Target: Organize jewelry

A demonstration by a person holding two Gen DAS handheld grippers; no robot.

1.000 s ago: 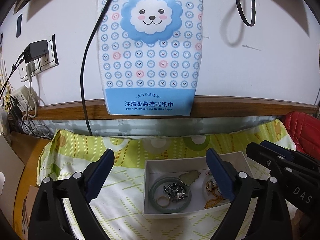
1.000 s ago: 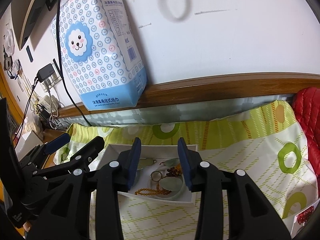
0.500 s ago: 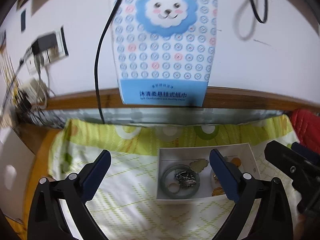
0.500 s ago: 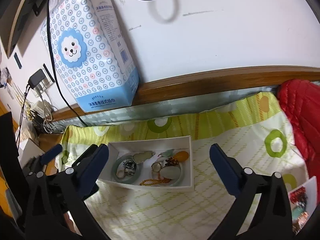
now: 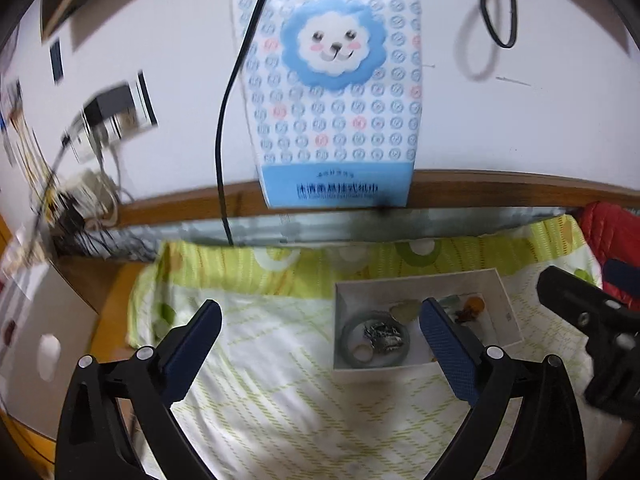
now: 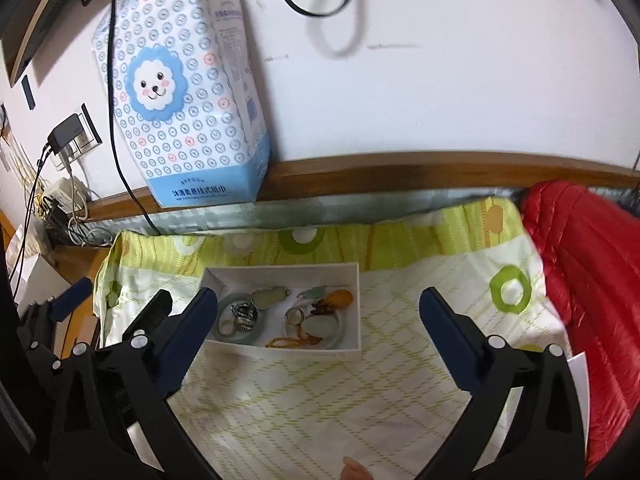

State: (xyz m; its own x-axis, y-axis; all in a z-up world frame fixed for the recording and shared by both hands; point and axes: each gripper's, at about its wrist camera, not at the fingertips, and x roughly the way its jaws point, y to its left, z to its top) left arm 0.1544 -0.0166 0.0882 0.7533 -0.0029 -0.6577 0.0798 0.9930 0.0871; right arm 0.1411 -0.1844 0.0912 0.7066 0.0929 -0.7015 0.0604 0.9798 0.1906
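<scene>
A white shallow box (image 6: 358, 304) (image 5: 505, 300) lies on the green patterned cloth (image 6: 312, 392) (image 5: 288, 392). It holds a green jade bangle (image 6: 256, 330) (image 5: 348, 334), a silver chain (image 6: 245, 314) (image 5: 382, 336), a ring (image 6: 295, 315), a pale pendant (image 6: 269, 296), an amber stone (image 6: 341, 297) and orange beads (image 6: 288, 343). My right gripper (image 6: 318, 314) is open and empty, raised in front of the box. My left gripper (image 5: 320, 326) is open and empty, left of the box; its right finger (image 5: 444, 344) covers part of the box.
A blue lion-print tissue pack (image 6: 180, 92) (image 5: 334, 92) stands on the wooden ledge (image 6: 440, 166) against the wall. A red quilted cloth (image 6: 580, 264) lies at the right. Cables and a wall socket (image 6: 70, 140) are at the left. A white card (image 6: 578, 376) lies near the right edge.
My right gripper opened from narrow to wide and drew back from the box. My left gripper moved left and up, so the box now sits to its right.
</scene>
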